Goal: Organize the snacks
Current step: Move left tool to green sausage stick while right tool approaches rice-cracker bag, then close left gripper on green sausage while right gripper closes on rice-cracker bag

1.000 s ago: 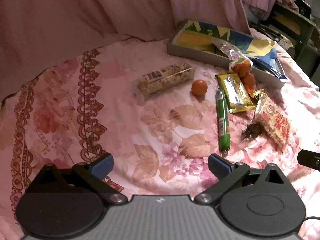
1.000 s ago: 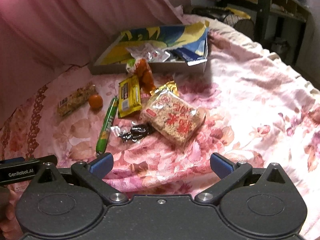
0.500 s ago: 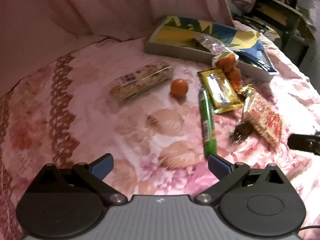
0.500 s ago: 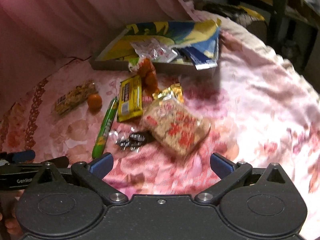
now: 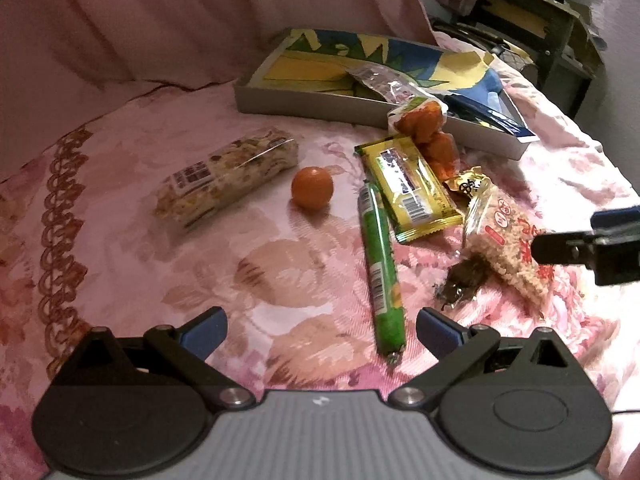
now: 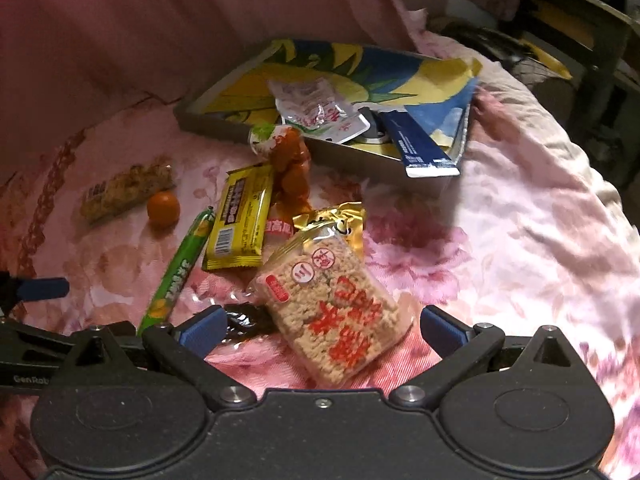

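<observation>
you work over a pink floral bedspread (image 5: 280, 264), with a pink curtain (image 5: 168, 20) hanging behind it and dark wooden furniture (image 6: 580, 20) standing at the far right.

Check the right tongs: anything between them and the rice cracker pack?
Nothing visible. The right tongs are open and the rice cracker pack lies directly between the fingertips on the bedspread. Only a small dark wrapper sits beside the pack, close to the left fingertip.
</observation>
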{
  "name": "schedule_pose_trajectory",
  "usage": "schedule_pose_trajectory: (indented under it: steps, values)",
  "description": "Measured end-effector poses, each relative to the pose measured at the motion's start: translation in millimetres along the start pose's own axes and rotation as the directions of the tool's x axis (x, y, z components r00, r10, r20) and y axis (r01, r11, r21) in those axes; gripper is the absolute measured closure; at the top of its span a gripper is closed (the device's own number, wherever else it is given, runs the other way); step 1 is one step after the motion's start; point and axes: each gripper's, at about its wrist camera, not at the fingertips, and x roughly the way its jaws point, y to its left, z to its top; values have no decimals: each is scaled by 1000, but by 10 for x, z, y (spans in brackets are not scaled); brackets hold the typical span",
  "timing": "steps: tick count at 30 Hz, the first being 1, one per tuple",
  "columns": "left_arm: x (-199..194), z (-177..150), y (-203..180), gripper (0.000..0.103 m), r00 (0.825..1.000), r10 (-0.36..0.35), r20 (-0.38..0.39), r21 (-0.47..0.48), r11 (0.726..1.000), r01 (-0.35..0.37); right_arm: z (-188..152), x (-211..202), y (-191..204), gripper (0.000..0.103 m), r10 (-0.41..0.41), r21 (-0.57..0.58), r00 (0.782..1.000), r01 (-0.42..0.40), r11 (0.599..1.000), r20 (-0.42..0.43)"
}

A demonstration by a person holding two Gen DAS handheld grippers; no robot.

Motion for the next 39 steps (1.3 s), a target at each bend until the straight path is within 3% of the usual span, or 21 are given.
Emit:
schedule_pose_trajectory:
  steps: [6, 14, 22, 29, 39]
  values:
    - [75, 48, -92, 0, 1000, 1, 29, 47, 999, -2, 96, 171, -13, 1, 19, -197, 1000, -20, 980, -8]
    - [132, 98, -135, 2, 997, -48, 59, 72, 996, 44, 114, 344, -57, 1, 118, -368, 993, -121, 922, -32]
    - [264, 149, -156, 25, 991, -131, 41, 48, 990, 129, 84, 548, -87, 1, 139, -404, 986, -165, 900, -92]
    - [353, 164, -224, 42, 988, -151, 30, 57, 987, 150, 17, 721, -82, 1, 110, -431, 982, -165, 887, -151]
    - [367, 162, -248, 60, 984, -176, 22, 54, 983, 175, 24, 821, -106, 1, 116, -366, 975, -180, 913, -191]
